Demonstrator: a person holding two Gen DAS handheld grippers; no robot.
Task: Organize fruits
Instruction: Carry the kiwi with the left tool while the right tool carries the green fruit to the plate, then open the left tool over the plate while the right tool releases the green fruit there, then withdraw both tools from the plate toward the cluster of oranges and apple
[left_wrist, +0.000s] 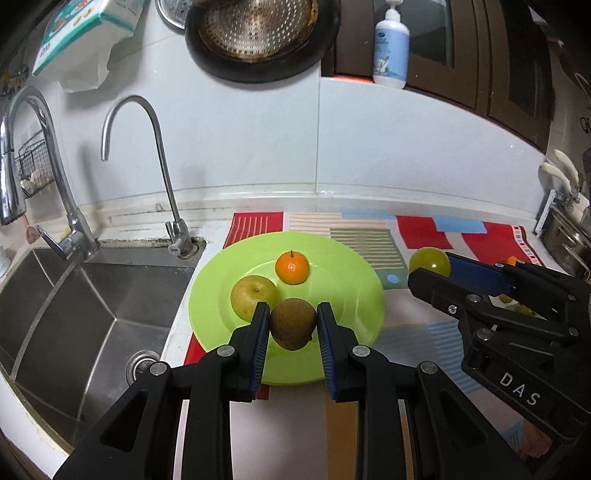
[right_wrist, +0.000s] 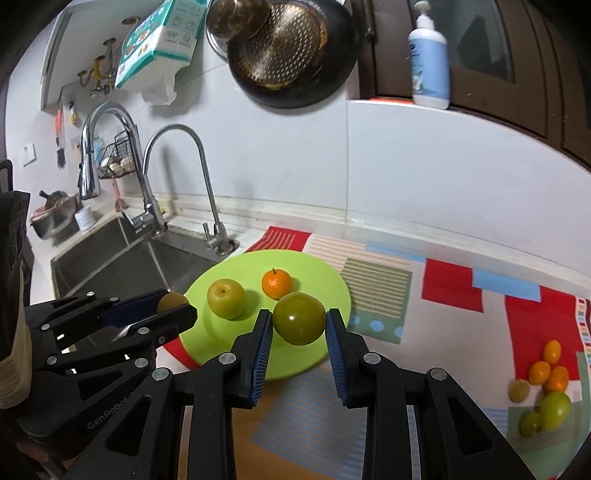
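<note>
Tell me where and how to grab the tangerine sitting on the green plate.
Grip the tangerine across its widest middle band, coming down from above and in front. It sits stem-up on the green plate, so the rounded flanks are exposed. The yellow-green fruit lies close at its near left, so probably set the fingers left and right of the tangerine, clear of that neighbour.

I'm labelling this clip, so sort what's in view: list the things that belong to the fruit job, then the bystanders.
Job:
- green plate
- orange and yellow-green fruit on it
- brown fruit in left gripper
- green fruit in right gripper
- loose fruit pile

Bystanders:
- sink
- faucet
- pan
- soap bottle
</note>
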